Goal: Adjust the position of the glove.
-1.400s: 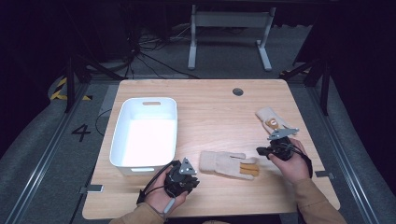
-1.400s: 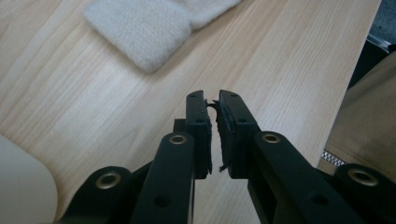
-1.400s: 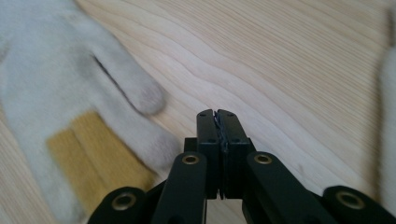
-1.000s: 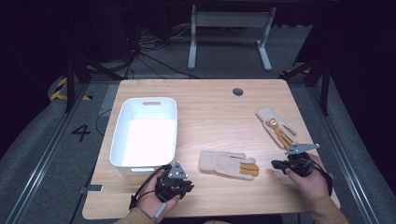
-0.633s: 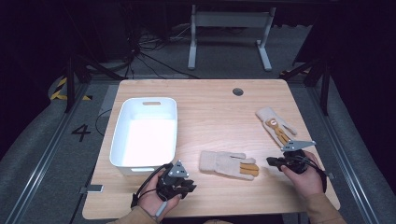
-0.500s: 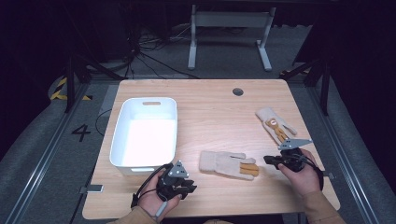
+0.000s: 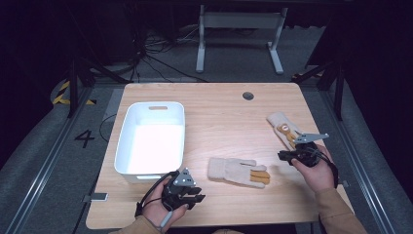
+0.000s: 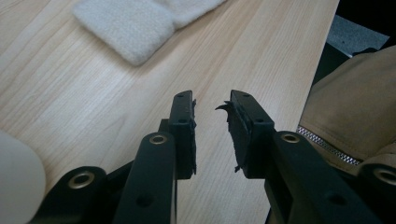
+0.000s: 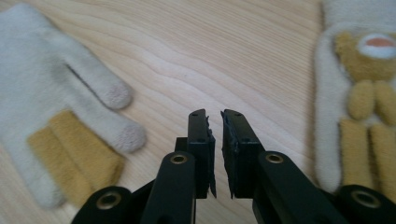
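Two cream gloves with yellow fingers lie flat on the wooden table. One glove [image 7: 237, 171] [image 9: 51, 93] is at the front middle, its cuff [image 8: 135, 28] toward my left gripper. The other glove [image 7: 282, 126] [image 9: 359, 93] is near the right edge. My right gripper [image 7: 282, 156] [image 9: 214, 115] hovers between them and points left. Its jaws have just been opening and stand a narrow gap apart with nothing between them. My left gripper [image 7: 198, 194] [image 8: 211, 100] rests near the front edge, short of the cuff. Its jaws have just been opening too, over bare wood.
A white bin [image 7: 152, 139] stands at the left of the table [image 7: 219, 112], just behind my left hand. A tan sleeve [image 8: 355, 107] is at the table's front edge. A round grommet [image 7: 248, 95] sits at the back.
The right hand drew back toward the right edge, then came left and up again between the two gloves. The left hand settled slightly nearer the front edge and stayed. The gloves have not moved.
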`<state>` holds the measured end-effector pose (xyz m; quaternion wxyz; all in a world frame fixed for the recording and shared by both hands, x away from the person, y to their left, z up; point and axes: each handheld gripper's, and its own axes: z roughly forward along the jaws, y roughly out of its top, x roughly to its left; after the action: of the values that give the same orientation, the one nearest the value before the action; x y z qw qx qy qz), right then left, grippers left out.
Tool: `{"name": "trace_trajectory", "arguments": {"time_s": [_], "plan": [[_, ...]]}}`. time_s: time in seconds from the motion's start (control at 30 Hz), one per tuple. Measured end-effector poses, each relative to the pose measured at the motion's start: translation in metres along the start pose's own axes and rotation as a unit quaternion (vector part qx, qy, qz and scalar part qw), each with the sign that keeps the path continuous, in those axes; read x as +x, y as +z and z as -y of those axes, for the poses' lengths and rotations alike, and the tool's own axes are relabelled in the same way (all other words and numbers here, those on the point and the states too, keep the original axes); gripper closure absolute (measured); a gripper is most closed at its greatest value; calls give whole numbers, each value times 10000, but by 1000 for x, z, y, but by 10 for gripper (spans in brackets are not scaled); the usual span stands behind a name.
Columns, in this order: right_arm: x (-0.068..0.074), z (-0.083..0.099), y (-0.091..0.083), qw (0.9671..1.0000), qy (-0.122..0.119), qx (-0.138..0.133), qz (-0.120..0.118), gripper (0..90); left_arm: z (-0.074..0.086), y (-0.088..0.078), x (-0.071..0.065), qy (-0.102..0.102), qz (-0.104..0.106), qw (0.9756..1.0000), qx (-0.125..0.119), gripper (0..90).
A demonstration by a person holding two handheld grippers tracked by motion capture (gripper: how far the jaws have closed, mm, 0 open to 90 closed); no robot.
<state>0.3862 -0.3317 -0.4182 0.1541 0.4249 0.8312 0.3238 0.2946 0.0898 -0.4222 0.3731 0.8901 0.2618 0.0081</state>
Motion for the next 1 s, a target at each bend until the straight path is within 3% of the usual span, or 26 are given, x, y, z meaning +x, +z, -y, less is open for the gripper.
{"name": "trace_trajectory", "arguments": {"time_s": [0.03, 0.2, 0.43, 0.53, 0.67, 0.83, 1.0], "plan": [[-5, -1, 0, 10000, 60, 32, 38, 814, 0, -1, 3, -68, -1, 10000, -2, 710], [-11, -3, 2, 9998, 115, 84, 128, 794, -1, -3, 5, -34, -21, 10000, -59, 701], [-15, -7, -1, 9991, 246, -163, 300, 679, -1, -4, 8, -68, 82, 9999, -67, 675], [-18, -9, -1, 9988, 177, -216, 404, 647, -1, -4, 9, -66, 91, 9998, -136, 663], [-27, -17, 1, 9980, 196, -188, 572, 557, -3, -3, 12, -94, 129, 9997, -168, 652], [-39, -26, 8, 9969, 104, -15, 776, 515, -4, -3, 16, -119, 203, 9996, -155, 646], [-53, -29, 14, 9958, 205, 50, 889, 478, -5, 0, 16, -101, 203, 9996, -182, 635]]}}
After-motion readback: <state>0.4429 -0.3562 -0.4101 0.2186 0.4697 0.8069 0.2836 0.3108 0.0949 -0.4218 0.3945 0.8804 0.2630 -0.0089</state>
